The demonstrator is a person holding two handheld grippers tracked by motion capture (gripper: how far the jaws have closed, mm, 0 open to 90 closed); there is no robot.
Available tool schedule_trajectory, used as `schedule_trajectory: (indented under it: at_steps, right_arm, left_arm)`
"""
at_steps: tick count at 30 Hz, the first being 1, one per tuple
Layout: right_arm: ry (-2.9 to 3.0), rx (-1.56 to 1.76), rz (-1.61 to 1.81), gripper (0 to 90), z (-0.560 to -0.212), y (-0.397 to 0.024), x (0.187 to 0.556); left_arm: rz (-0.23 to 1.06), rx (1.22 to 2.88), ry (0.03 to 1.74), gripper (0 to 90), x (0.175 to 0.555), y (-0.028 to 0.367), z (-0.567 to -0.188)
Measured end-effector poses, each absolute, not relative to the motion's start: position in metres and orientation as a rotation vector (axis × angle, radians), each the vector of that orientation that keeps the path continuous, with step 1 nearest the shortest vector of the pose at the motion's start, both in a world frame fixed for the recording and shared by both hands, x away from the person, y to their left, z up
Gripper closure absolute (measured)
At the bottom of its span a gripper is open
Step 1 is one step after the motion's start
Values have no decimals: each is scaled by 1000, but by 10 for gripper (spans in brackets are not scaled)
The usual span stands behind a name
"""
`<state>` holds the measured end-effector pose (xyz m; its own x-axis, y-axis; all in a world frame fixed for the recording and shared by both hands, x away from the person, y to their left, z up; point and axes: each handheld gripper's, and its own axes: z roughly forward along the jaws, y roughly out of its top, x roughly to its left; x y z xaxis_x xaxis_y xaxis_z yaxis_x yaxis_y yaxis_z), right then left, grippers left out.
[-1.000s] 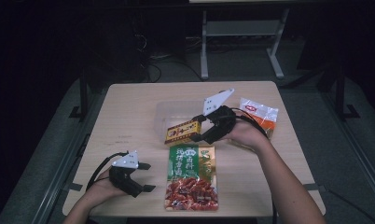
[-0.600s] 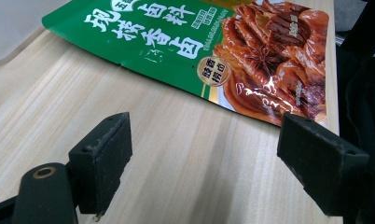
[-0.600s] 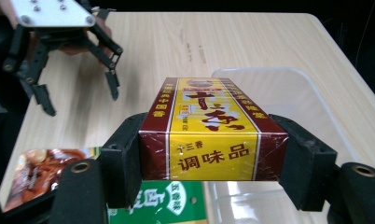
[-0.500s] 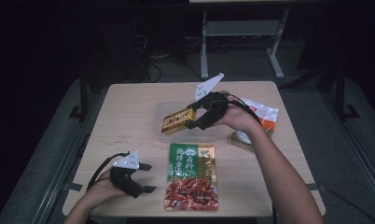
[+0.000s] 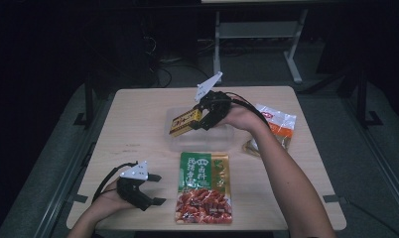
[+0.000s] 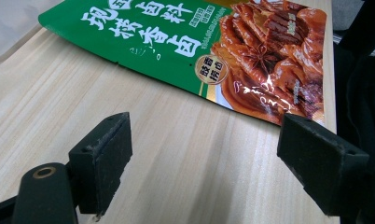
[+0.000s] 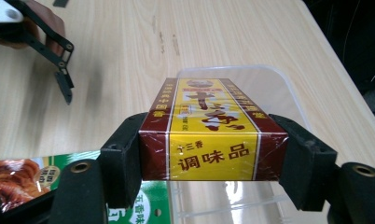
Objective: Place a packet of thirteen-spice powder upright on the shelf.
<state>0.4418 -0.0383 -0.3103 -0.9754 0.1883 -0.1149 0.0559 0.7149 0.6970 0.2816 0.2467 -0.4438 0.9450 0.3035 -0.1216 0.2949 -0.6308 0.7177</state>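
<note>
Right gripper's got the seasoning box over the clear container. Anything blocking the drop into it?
Nothing visible. The seasoning box is clamped in the right gripper above the clear container, whose visible interior looks empty and has no lid on it.

- Grippers: two. The left gripper (image 5: 155, 188) rests at the near left of the table (image 5: 138, 119); the right gripper (image 5: 201, 119) is raised above the middle.
- Boxes: one, a yellow and brown seasoning box (image 5: 184, 122).
- Clear plastic containers: one container (image 5: 222, 140), mid-table.
- Flat food packets: two. One green packet (image 5: 204, 193) lies near the front edge; one orange and white packet (image 5: 277, 124) lies at the right.
- Tables: one.
</note>
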Motion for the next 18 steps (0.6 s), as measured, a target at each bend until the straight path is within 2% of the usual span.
schedule_trajectory:
  at_steps: [18]
  right_arm:
    - [2773, 204, 1025, 319, -329, -14, 466]
  left_arm:
    - [-8, 2288, 428, 176, 281, 248, -445]
